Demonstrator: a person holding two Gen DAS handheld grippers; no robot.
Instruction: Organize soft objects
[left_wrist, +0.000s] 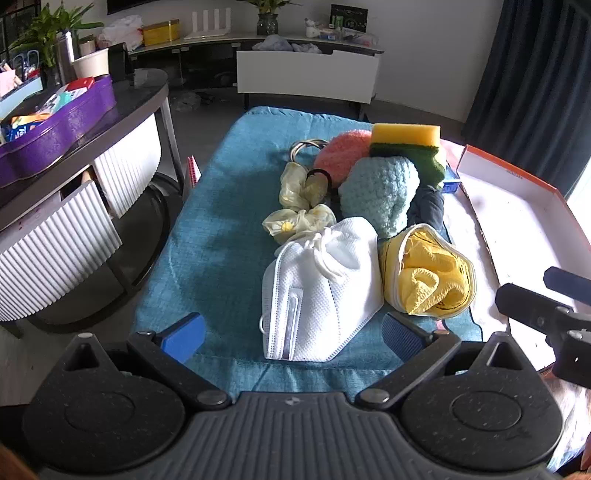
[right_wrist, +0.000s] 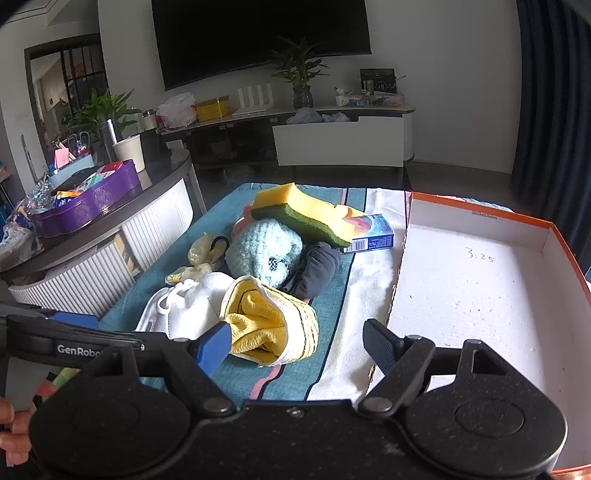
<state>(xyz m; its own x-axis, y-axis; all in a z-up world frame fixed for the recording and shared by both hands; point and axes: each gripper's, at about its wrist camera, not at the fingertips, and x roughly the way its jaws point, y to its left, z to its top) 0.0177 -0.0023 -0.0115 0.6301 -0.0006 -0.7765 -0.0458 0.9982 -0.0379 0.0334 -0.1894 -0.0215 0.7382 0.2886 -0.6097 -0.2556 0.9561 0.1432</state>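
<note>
My left tongs (left_wrist: 293, 330) are spread wide apart and hold nothing; they hang over the near edge of the teal cloth (left_wrist: 207, 229), and the white face mask (left_wrist: 314, 291) lies between their two blue pads without touching them. My right tongs (right_wrist: 295, 341) are also wide apart and empty, low over the cloth just beside the mask's right side. I take the face mask as my landmark. Touching its right side lies a yellow pouch (left_wrist: 428, 275), open, with crumpled yellow cloth inside. Just behind the mask are pale yellow scrunchies (left_wrist: 299, 201) with a black hair tie (left_wrist: 320, 173), and behind those some metal rings (left_wrist: 304, 146). Behind the mask and a little to the right sits a light blue knitted piece (left_wrist: 380, 192), with a pink fluffy piece (left_wrist: 341, 151) behind it. A yellow and green sponge (left_wrist: 406, 144) leans on top of these two, farthest from the mask. A dark grey sock (right_wrist: 319, 269) lies to the right of the blue knitted piece, behind the pouch, and a small blue box (right_wrist: 369, 236) is behind the sock. Well to the right of the mask, past a white part of the cloth, stands an open cardboard box with orange rim (right_wrist: 554, 236); its white bottom is bare. To the left of the mask, away from the cloth, there is a table (left_wrist: 140, 96) with a purple tin (left_wrist: 62, 133) on it.
</note>
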